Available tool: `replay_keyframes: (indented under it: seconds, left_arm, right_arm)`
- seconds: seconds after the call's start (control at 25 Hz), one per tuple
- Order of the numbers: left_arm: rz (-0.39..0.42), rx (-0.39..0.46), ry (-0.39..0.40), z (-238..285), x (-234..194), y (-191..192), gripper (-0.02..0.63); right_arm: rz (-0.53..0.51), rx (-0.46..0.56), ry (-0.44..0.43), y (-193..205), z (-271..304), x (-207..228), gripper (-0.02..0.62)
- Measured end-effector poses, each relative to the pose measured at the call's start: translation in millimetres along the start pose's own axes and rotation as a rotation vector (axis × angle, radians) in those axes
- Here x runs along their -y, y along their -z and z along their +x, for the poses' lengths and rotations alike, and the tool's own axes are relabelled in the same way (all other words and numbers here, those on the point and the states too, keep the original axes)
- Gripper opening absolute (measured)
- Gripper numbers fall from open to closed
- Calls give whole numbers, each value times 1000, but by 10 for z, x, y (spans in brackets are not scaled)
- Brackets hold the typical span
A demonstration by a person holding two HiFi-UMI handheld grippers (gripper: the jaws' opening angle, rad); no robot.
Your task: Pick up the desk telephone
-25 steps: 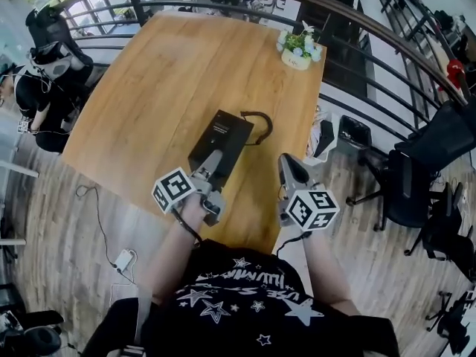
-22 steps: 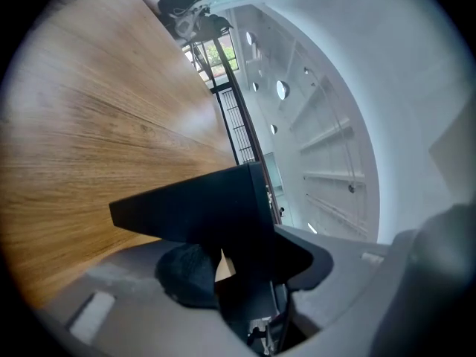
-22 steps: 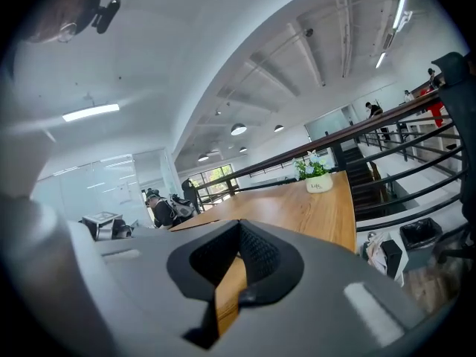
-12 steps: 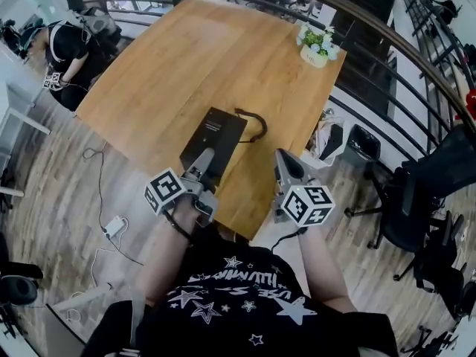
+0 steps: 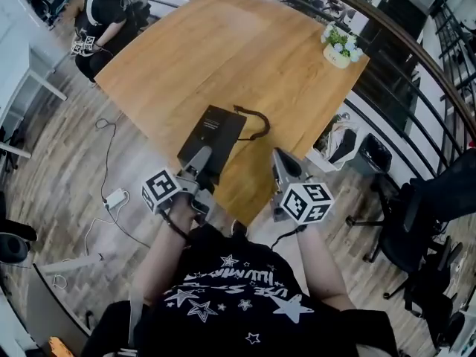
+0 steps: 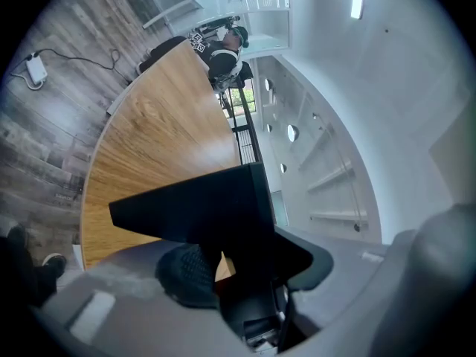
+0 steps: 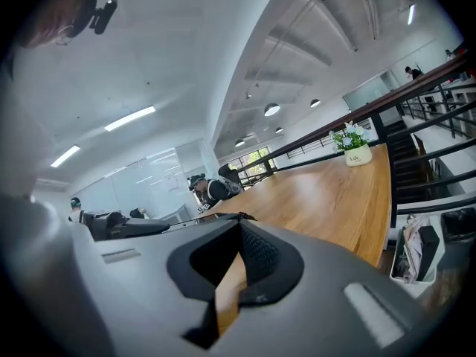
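Note:
The desk telephone (image 5: 214,131) is a flat black unit lying near the front edge of the wooden table (image 5: 245,43), with a black cord (image 5: 253,121) curling off its far right corner. My left gripper (image 5: 201,158) is shut on the telephone's near end. In the left gripper view the black slab (image 6: 201,203) fills the space between the jaws of the left gripper (image 6: 230,262). My right gripper (image 5: 280,162) hovers over the table's front edge to the right of the telephone, apart from it. The pads of the right gripper (image 7: 223,274) stand almost together with only wood showing in the slit.
A potted plant (image 5: 341,47) stands at the table's far right corner. A curved railing (image 5: 416,58) runs behind the table. A seated person (image 5: 104,13) is at the far left. A power adapter (image 5: 115,198) and cable lie on the floor at left, bags (image 5: 338,143) and an office chair (image 5: 439,192) at right.
The head view has swung, so the table sits further right and higher. My left gripper stays on the telephone's near end. The right gripper has edged lower over the table's edge.

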State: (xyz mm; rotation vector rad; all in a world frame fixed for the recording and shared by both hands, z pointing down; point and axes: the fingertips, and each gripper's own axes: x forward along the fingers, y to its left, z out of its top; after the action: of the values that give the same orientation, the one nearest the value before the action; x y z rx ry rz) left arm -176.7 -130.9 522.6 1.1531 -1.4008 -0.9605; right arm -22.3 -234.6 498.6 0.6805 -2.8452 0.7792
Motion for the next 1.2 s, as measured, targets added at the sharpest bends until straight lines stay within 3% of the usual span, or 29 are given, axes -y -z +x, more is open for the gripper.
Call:
replay_keyframes:
  seconds: [0.52, 1.2]
  left_arm:
    - [9, 34, 32, -411, 46, -13, 206]
    - [25, 27, 59, -1715, 51, 376, 206]
  right_arm:
    - [-19, -50, -74, 240, -75, -369, -2]
    - [-76, -79, -68, 723, -856, -1267, -2]
